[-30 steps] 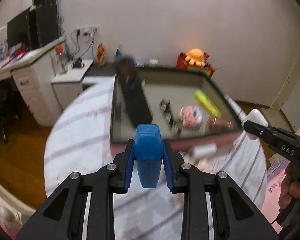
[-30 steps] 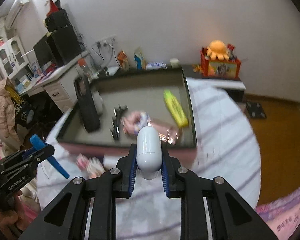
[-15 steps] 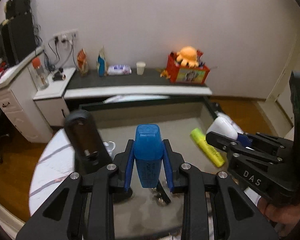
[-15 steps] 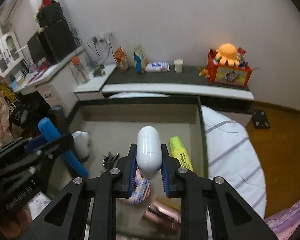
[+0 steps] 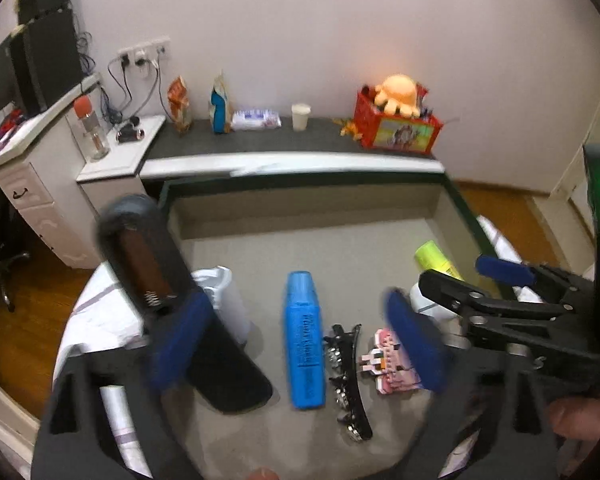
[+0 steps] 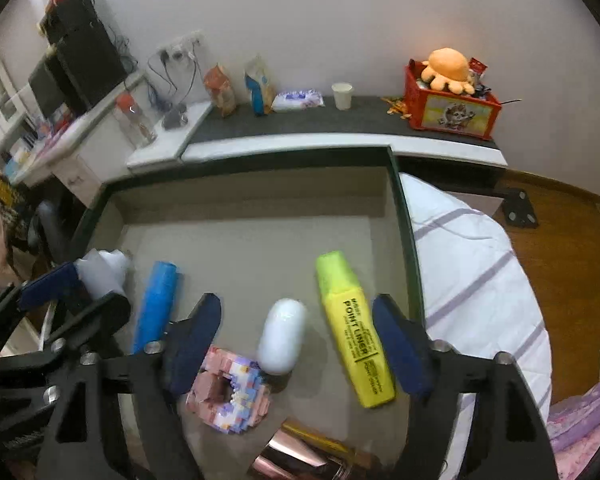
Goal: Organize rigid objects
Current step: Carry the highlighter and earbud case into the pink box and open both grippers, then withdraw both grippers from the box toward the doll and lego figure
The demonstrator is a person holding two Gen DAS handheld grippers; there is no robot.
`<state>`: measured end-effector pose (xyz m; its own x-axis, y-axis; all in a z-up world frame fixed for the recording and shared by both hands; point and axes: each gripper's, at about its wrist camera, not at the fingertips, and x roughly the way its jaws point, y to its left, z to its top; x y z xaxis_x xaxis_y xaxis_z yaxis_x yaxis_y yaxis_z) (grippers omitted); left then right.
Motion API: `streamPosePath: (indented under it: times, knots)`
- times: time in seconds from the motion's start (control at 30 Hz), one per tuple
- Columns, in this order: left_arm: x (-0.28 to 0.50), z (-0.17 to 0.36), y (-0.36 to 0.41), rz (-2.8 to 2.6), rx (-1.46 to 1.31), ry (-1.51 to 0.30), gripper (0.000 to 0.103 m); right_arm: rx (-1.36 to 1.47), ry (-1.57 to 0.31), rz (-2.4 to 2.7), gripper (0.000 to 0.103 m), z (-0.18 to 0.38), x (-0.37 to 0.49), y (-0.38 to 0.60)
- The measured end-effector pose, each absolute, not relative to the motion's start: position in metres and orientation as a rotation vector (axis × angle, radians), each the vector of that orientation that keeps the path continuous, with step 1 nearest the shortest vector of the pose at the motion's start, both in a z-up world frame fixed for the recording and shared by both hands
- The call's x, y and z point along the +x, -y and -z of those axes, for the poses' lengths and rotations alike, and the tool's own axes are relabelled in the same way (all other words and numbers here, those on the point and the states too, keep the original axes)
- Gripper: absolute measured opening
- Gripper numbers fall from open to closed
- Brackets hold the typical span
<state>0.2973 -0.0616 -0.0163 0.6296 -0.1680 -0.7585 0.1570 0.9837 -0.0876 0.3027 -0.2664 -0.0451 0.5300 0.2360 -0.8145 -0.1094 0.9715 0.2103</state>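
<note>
Nearest in the left wrist view: left gripper [image 5: 296, 344], jaws opening and already wide, blue pads blurred, nothing pressed between them. Lying free between and below the pads, on the grey floor of the tray [image 5: 300, 196]: blue marker [image 5: 303, 338], cap end pointing far. Just right of it, a black hair clip [image 5: 346, 376], then a pink brick toy [image 5: 388, 364]. Left of the marker, a long black case [image 5: 168, 292] tilted, with a white bag [image 5: 224, 296] behind it. At right, right gripper [image 5: 444, 300] reaching in over the tray, a thumb [image 5: 576, 420] showing at the lower right edge. Farther right in the tray, a yellow highlighter [image 5: 436, 258], partly hidden.

Nearest in the right wrist view: right gripper [image 6: 296, 344], jaws opening, pads apart and touching nothing. Between the pads, resting on the tray [image 6: 400, 216] floor: white capsule [image 6: 282, 334], free of both pads, and just right of it the yellow highlighter [image 6: 354, 328], lying slanted with cap far. Near left, the pink brick toy [image 6: 230, 396]; near centre, a shiny copper object [image 6: 312, 456], kind unclear. Left, the blue marker [image 6: 156, 304], and the left gripper [image 6: 72, 300] over the left edge, beside the white bag [image 6: 102, 270].

Beyond the tray: striped sheet [image 6: 472, 272] at right, then a dark shelf [image 6: 340, 120] with a paper cup [image 6: 342, 96], snack bags [image 6: 240, 90], and a red box [image 6: 452, 110] topped by an orange plush [image 6: 448, 66]. Far left, a white desk [image 6: 72, 148] with dark speakers [image 6: 88, 60].
</note>
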Motion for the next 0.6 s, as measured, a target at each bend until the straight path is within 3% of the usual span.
streamPosePath:
  times: [0.23, 0.33, 0.6]
  knots:
    - [0.238, -0.027, 0.038, 0.144, -0.059, -0.731, 0.103, 0.189, -0.85, -0.196, 0.088, 0.003, 0.245, 0.282]
    - [0.212, -0.039, 0.028, 0.129, -0.07, -0.697, 0.103, 0.233, -0.796, -0.201, 0.103, -0.012, 0.211, 0.29]
    - [0.143, -0.036, 0.014, 0.102, -0.052, -0.702, 0.103, 0.256, -0.753, -0.211, 0.103, -0.024, 0.135, 0.294]
